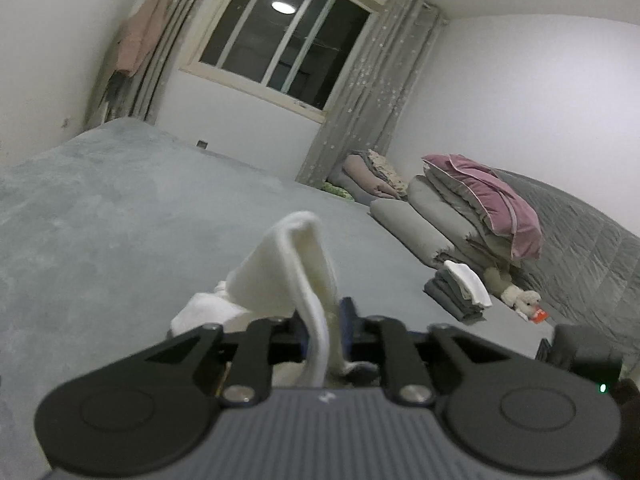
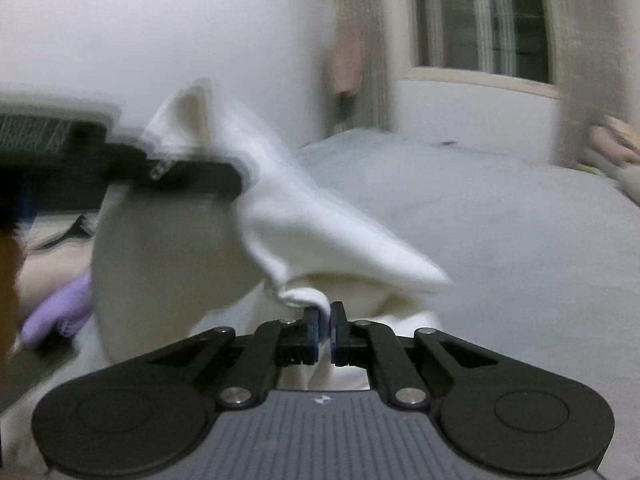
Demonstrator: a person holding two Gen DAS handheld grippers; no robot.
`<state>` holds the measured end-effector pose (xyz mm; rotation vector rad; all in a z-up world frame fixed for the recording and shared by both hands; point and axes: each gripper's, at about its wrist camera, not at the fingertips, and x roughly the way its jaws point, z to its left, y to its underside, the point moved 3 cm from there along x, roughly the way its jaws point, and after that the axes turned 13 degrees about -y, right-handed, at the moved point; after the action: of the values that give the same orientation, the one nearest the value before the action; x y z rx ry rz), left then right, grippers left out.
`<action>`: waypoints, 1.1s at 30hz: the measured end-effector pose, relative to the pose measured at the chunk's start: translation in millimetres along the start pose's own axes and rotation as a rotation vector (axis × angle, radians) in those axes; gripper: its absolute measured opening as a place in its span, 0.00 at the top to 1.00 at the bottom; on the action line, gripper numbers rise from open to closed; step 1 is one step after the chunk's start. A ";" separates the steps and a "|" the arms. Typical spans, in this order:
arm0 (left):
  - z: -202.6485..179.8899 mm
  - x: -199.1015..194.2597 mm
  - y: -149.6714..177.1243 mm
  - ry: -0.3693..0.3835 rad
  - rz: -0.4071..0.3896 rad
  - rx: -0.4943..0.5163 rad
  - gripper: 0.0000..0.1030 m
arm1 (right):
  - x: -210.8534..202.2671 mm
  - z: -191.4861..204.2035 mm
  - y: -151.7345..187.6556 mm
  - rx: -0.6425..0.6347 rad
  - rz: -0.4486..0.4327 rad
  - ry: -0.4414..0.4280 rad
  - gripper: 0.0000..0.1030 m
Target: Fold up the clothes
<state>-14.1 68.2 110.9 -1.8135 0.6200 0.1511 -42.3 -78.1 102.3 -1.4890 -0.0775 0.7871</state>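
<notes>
No writing is legible; the left hand-held gripper and right hand-held gripper each pinch the white garment.

No readable words, numbers or brand names showed in either view. The only mark was a small pale emblem, shaped like two facing angular halves, stamped on the ribbed grey housing of the left gripper and again on the ribbed grey housing of the right one; it spelled no letters. A small green indicator light glowed on a dark device at the right edge, with no legible label.
</notes>
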 end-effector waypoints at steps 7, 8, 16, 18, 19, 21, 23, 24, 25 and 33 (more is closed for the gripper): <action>4.5 12.6 6.3 -0.038 0.054 0.027 0.77 | -20.1 -71.4 -4.9 0.154 -0.008 0.215 0.96; 5.2 14.7 7.6 -0.043 0.068 0.033 0.77 | -20.7 -77.8 -3.8 0.165 0.004 0.224 0.96; -13.1 31.1 32.7 -0.040 0.152 0.149 0.27 | -25.8 -77.5 -6.6 0.182 -0.008 0.150 0.96; -23.2 29.4 37.4 -0.020 0.140 0.187 0.18 | -37.2 -81.5 -4.7 0.200 -0.042 0.122 0.96; -26.5 27.9 39.3 -0.018 0.130 0.201 0.15 | -42.3 -83.5 -5.1 0.213 -0.066 0.114 0.96; -28.5 29.5 43.0 -0.025 0.139 0.211 0.10 | -52.8 -85.1 -9.5 0.213 -0.124 0.127 0.96; -29.5 34.5 49.2 -0.033 0.169 0.219 0.10 | -58.3 -87.2 -17.3 0.194 -0.165 0.148 0.96; -29.7 39.1 54.4 -0.036 0.197 0.223 0.12 | -59.8 -86.1 -19.6 0.183 -0.172 0.153 0.96; -31.3 43.0 59.4 -0.033 0.222 0.239 0.15 | -61.2 -84.5 -21.6 0.171 -0.176 0.158 0.96; -32.1 43.6 61.7 -0.016 0.226 0.232 0.26 | -47.9 -96.0 -21.3 0.059 -0.087 0.481 0.96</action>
<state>-13.2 11.4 51.6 -1.5158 0.7972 0.2356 -21.0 -182.0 129.0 -1.5707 0.2392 0.3433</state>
